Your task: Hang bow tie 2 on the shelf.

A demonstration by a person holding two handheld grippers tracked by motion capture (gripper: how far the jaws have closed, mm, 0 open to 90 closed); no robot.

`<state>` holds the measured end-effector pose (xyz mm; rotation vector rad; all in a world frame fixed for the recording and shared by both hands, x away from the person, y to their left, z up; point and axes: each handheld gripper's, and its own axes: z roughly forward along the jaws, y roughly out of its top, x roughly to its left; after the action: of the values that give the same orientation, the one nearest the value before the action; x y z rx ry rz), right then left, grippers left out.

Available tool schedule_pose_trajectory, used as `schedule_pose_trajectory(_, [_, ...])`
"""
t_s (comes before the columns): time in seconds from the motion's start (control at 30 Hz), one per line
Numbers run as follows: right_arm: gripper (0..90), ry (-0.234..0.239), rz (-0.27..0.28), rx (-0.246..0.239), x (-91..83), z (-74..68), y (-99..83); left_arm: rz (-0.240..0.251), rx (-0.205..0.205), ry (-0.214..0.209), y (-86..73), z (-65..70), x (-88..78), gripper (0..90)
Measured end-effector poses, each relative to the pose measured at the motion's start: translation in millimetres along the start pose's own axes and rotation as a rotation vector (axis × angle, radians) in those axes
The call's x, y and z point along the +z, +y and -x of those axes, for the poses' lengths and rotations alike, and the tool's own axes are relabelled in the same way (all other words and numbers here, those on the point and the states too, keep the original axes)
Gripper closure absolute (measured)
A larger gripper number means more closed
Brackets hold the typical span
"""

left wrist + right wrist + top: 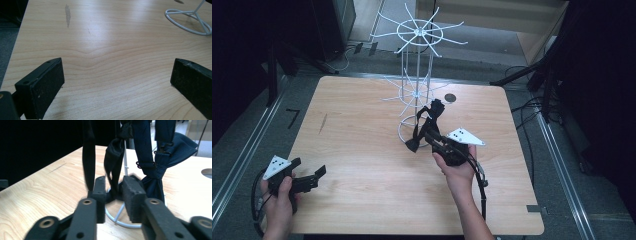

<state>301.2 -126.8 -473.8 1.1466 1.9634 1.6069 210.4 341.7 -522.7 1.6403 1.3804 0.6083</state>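
One wooden worktop (362, 150) carries one white wire display stand (417, 75) with two tiers of radiating hooks and a ring base. The stand sits toward the far middle of the worktop. A dark round hole (450, 98) lies in the worktop surface just right of the stand.

Two hand-held grippers are in use, one per hand. Left hand-held gripper (307, 175): held near the front left corner of the worktop, low over the surface, jaws spread wide with bare wood between them. In the left gripper view the two black pads (47, 87) stand well apart, and the stand's ring base (187, 21) shows at upper right. A grey smudge (67, 15) marks the wood at the far left.

Right hand-held gripper (424, 131): held at the stand's base, right of centre, pointing toward the pole. Its jaws are nearly closed and pinch a black strap (113, 167) that hangs down between them. In the right gripper view, a second black strap (88, 152) hangs just left of the pinched one, and one dark navy bow tie (162, 157) with small metal clasps hangs to the right, close beside the jaws. The dark items hang at the stand's lower part; which hook carries them cannot be told.
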Motion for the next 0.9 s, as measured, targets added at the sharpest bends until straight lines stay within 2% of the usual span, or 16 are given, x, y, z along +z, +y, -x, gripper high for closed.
schedule_pose_trajectory(0.1, [60.3,-0.005,0.001,-0.004,-0.8,0.2,0.0,0.001,0.0,0.0,-0.1,0.0,0.0,0.0])
schedule_pose_trajectory(0.3, [42.8,-0.048,0.008,0.01,-4.8,5.0,-3.4,0.002,-0.002,-0.001,-0.1,0.0,0.0,0.0])
schedule_pose_trajectory(0.53, [29.4,-0.109,-0.003,0.014,-11.8,13.0,-8.4,0.006,-0.003,-0.002,-0.2,-0.3,0.2,0.0])
schedule_pose_trajectory(0.6, [24.6,-0.118,-0.022,0.022,-14.8,15.0,-8.5,0.006,-0.004,-0.002,-0.2,-0.4,0.1,0.0])
schedule_pose_trajectory(0.8, [17.9,-0.096,-0.015,0.033,-24.0,18.4,-7.8,0.007,-0.006,-0.002,-0.2,-0.5,-0.1,0.0])
schedule_pose_trajectory(0.9, [14.7,-0.102,-0.026,0.017,-27.3,19.4,-9.9,0.007,-0.005,-0.002,-0.2,-0.5,-0.1,0.0])
